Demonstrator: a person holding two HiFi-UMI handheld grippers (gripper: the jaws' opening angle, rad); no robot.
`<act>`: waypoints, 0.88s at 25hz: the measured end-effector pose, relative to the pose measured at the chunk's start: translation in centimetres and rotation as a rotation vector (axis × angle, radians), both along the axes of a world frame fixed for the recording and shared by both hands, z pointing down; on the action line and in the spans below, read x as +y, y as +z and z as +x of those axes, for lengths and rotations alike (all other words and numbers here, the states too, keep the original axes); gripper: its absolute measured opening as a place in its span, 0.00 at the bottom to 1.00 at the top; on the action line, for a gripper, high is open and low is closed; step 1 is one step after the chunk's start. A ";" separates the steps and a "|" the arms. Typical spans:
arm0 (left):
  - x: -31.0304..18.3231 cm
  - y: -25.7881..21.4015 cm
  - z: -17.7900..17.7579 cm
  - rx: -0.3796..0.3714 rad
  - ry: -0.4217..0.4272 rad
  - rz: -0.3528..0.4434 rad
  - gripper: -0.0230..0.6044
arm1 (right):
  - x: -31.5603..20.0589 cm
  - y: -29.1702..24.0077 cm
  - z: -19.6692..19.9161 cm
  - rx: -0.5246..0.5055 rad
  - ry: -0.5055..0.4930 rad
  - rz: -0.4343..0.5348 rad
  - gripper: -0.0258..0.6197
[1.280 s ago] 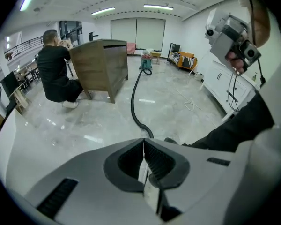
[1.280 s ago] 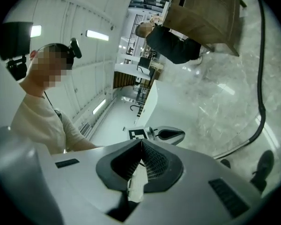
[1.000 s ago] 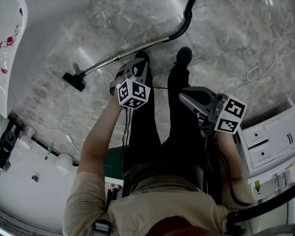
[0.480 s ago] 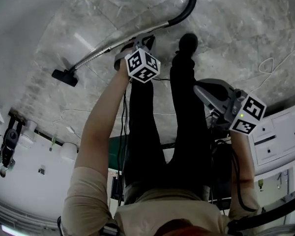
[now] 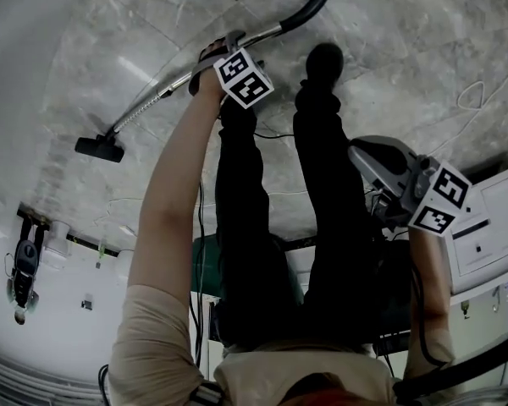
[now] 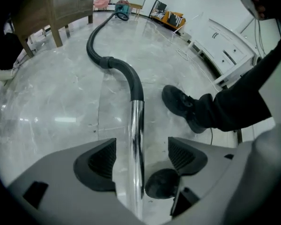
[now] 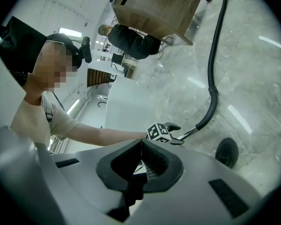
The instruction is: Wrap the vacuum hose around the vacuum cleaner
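Shiny chrome vacuum tube [image 6: 136,139], joined to the curved black flexible hose [image 6: 117,67], is lying on the grey marble floor [image 6: 51,102] and running between the left tongs [image 6: 141,156]. Their jaws have just been opening and are standing wide, not touching it. The right tongs [image 7: 141,161] are sitting fully closed and empty; the pickup seems to be starting, likely needing the left tongs to close on the tube.

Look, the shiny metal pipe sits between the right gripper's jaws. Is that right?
No. The shiny metal pipe sits between the left gripper's jaws, which have just been opening and stand apart, as the left gripper view shows. The right gripper's jaws are shut on nothing.
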State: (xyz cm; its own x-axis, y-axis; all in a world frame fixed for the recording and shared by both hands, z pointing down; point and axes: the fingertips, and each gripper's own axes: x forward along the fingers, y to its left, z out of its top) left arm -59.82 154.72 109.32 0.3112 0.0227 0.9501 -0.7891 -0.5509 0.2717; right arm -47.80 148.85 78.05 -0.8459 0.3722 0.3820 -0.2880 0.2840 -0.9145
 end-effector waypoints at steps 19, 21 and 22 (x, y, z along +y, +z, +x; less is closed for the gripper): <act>1.6 8.3 1.0 -0.001 0.113 -0.107 0.23 | -0.3 2.7 0.9 0.087 0.081 -0.025 0.04; 1.6 7.2 0.8 0.030 0.116 -0.114 0.23 | -0.6 2.5 0.8 0.084 0.099 -0.023 0.04; 1.7 6.4 0.8 0.051 0.121 -0.120 0.23 | -0.7 2.3 0.7 0.082 0.113 -0.028 0.04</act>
